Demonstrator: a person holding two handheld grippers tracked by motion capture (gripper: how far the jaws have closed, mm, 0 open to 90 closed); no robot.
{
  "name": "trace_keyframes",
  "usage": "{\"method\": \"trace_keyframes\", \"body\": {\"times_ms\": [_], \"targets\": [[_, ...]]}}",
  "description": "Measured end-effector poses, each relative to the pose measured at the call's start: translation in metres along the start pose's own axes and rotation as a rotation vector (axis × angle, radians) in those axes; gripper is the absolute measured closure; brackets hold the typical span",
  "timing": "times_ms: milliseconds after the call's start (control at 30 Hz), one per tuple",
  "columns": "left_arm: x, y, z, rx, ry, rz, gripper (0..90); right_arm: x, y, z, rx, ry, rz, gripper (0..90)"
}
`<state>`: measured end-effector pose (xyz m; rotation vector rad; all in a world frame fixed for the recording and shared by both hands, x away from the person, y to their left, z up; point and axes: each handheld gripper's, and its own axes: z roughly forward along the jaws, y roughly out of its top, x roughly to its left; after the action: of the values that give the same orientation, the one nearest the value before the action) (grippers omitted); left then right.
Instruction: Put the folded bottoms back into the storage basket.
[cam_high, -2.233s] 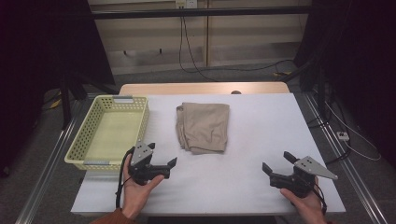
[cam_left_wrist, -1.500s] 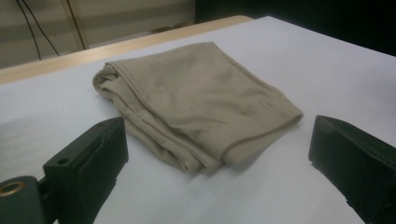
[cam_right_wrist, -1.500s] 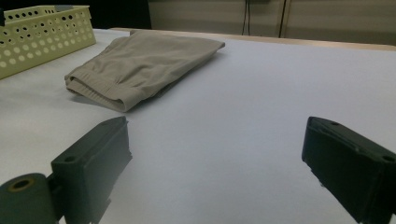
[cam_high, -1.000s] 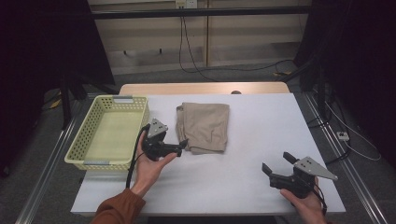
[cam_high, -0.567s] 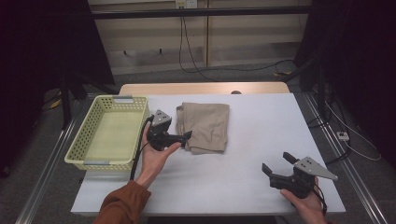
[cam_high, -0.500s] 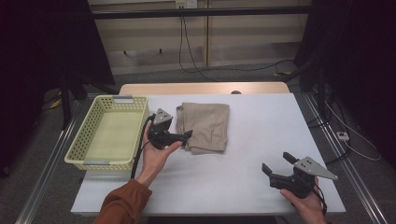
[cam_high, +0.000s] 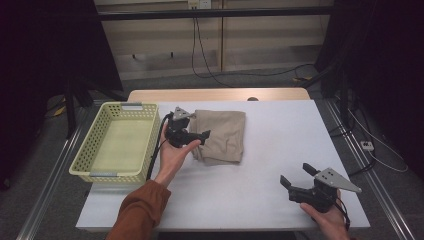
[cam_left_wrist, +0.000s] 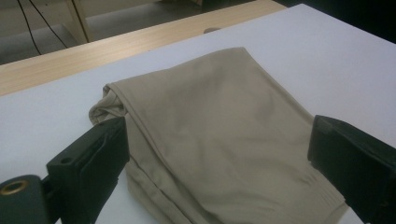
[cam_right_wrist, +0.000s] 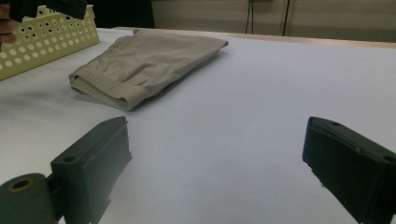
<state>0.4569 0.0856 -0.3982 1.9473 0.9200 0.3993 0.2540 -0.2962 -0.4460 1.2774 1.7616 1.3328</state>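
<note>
Dim lab room, dark curtains either side, cables on the floor behind; white table (cam_high: 260, 200) ran wide across the high view, a wooden strip along its far edge

Yellow perforated basket (cam_high: 116, 145) sat at the table's left end, nothing visible inside it

Folded beige garment (cam_high: 222, 135) lay just right of the basket, on the far-middle of the table; folded roughly square, slightly longer front to back, its thick stacked edge turned toward the person

Left gripper (cam_high: 192, 136) hovered at the garment's left edge, jaws spread wide and pointing right, across the cloth. In the left gripper view the garment (cam_left_wrist: 219, 140) lay between the two black jaws, one jaw at the bunched left fold, the other at the near hem corner; whether either jaw touched the fabric could not be told

Right gripper (cam_high: 296, 186) rested near the front right of the table, jaws likewise apart and gripping nothing, the garment (cam_right_wrist: 144, 65) well away ahead and to its left

Judgement: the left gripper was much the nearer, so the grab looked to be its job, closing on the left fold, with the basket directly behind it
</note>
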Motion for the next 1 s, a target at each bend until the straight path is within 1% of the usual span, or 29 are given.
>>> {"method": "trace_keyframes", "body": {"times_ms": [33, 67, 233, 267, 300, 367, 433, 467, 500, 533, 600, 633, 667, 700, 733, 767, 867, 900, 933, 1000], "targets": [[0.001, 0.001, 0.003, -0.001, -0.001, -0.018, 5.3, 0.0, 0.0, 0.0, 0.0, 0.0, 0.0, 7.1], [0.002, 0.002, 0.006, 0.006, -0.002, -0.023, 5.3, 0.0, 0.0, 0.0, 0.0, 0.0, -0.001, 7.0], [0.01, 0.007, 0.017, 0.025, 0.022, -0.032, 5.7, 0.0, 0.0, 0.0, 0.001, 0.003, 0.001, 7.0], [0.011, 0.008, 0.02, 0.019, 0.033, -0.046, 6.0, 0.0, 0.0, 0.0, 0.0, 0.002, 0.002, 7.0], [0.013, 0.008, 0.022, 0.025, 0.031, -0.056, 6.1, 0.0, 0.0, 0.0, 0.002, 0.003, 0.001, 7.0], [0.017, 0.007, 0.028, 0.038, 0.041, -0.071, 6.4, 0.001, 0.0, 0.0, 0.003, 0.003, 0.0, 7.0], [0.022, 0.005, 0.032, 0.062, 0.035, -0.081, 7.1, 0.0, 0.0, 0.0, 0.003, 0.004, 0.0, 7.0], [0.024, 0.003, 0.034, 0.064, 0.031, -0.094, 7.1, 0.0, 0.0, 0.0, 0.003, 0.004, 0.0, 7.0], [0.025, 0.003, 0.036, 0.084, 0.04, -0.091, 7.5, 0.0, 0.0, 0.0, 0.005, 0.003, -0.001, 7.0], [0.025, 0.002, 0.038, 0.092, 0.048, -0.082, 7.5, 0.0, 0.0, 0.0, 0.005, 0.004, 0.0, 7.0], [0.027, 0.0, 0.042, 0.102, 0.055, -0.087, 8.4, 0.0, 0.0, 0.0, 0.006, 0.005, 0.002, 7.0], [0.029, -0.001, 0.043, 0.118, 0.061, -0.079, 8.4, 0.0, 0.0, 0.0, 0.006, 0.005, 0.002, 7.0], [0.03, -0.002, 0.044, 0.124, 0.063, -0.082, 9.0, 0.0, 0.0, 0.001, 0.006, 0.005, 0.0, 7.0], [0.031, -0.003, 0.046, 0.131, 0.064, -0.09, 12.8, 0.0, 0.0, 0.001, 0.007, 0.005, 0.0, 6.9], [0.032, -0.004, 0.048, 0.131, 0.065, -0.095, 14.2, 0.0, -0.001, 0.001, 0.008, 0.006, -0.003, 7.0], [0.033, -0.005, 0.05, 0.148, 0.062, -0.095, 15.9, 0.0, -0.001, 0.001, 0.008, 0.005, 0.0, 6.9], [0.035, -0.01, 0.056, 0.178, 0.066, -0.093, 20.7, 0.0, -0.001, 0.001, 0.006, 0.007, 0.001, 6.9], [0.036, -0.011, 0.058, 0.187, 0.069, -0.092, 20.7, 0.0, -0.001, 0.001, 0.006, 0.007, 0.001, 6.9], [0.037, -0.013, 0.059, 0.198, 0.07, -0.084, 24.7, -0.001, -0.001, 0.001, 0.007, 0.005, 0.003, 6.9], [0.038, -0.015, 0.061, 0.223, 0.087, -0.076, 26.4, -0.001, -0.001, 0.001, 0.008, 0.005, 0.001, 6.9]]}}
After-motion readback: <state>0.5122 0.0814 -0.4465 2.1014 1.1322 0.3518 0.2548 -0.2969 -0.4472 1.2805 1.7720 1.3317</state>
